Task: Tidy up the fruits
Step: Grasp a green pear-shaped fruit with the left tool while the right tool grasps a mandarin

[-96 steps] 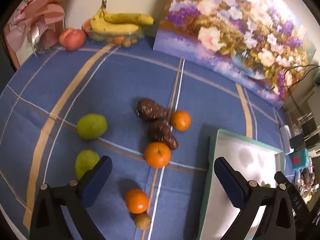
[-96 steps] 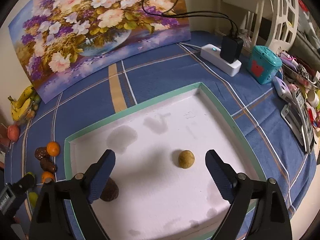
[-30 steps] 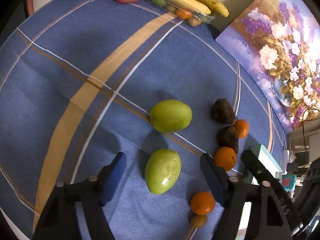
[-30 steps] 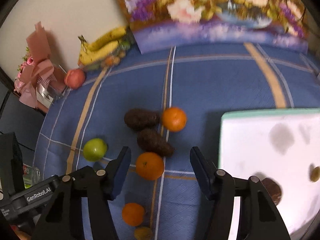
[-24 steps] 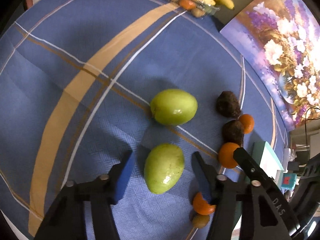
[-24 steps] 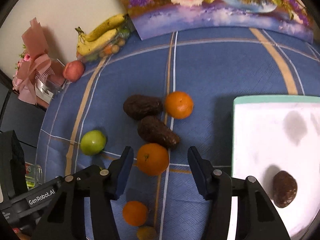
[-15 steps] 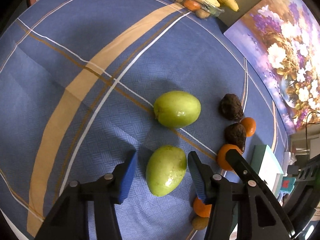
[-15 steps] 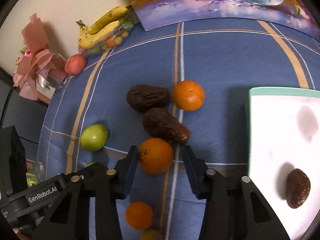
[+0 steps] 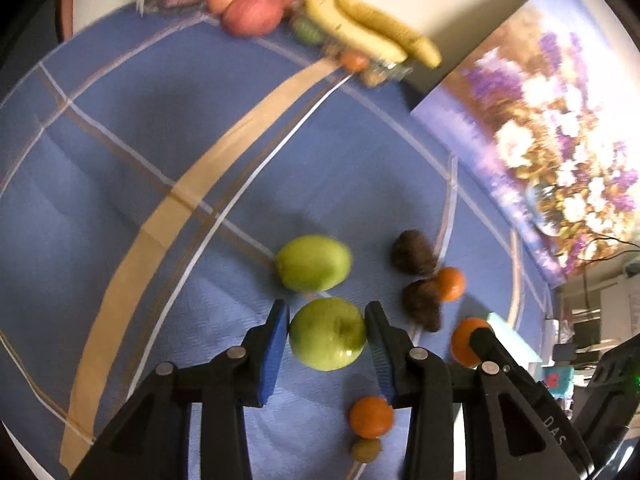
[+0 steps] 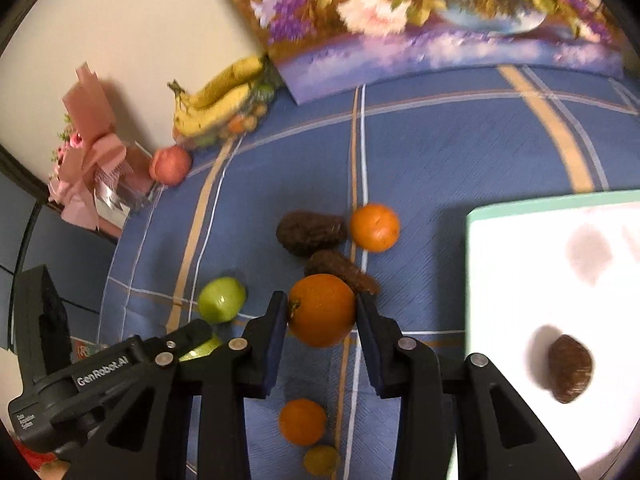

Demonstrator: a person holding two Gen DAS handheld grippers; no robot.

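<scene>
My left gripper (image 9: 327, 311) is closing its blue pads on a green fruit (image 9: 327, 336), which they press from both sides just above the blue cloth. A second green fruit (image 9: 313, 263) lies right behind it. My right gripper (image 10: 321, 301) is closing on an orange (image 10: 322, 312), with both pads against it. Behind that orange lie two brown fruits (image 10: 310, 232) and another orange (image 10: 375, 227). A third orange (image 10: 303, 421) and a small yellowish fruit (image 10: 321, 460) lie under the right gripper. The white tray (image 10: 474, 240) at the right holds one brown fruit (image 10: 569, 368).
Bananas (image 9: 372, 28) on a clear punnet and red apples (image 9: 252, 14) sit at the table's far edge by the wall. A flower painting (image 10: 420, 12) leans against the wall. A pink bouquet (image 10: 88, 152) stands at the far left corner.
Both grippers have closed from wide open, the left onto the green fruit and the right onto the orange. Both have risen slightly with their fruit.
</scene>
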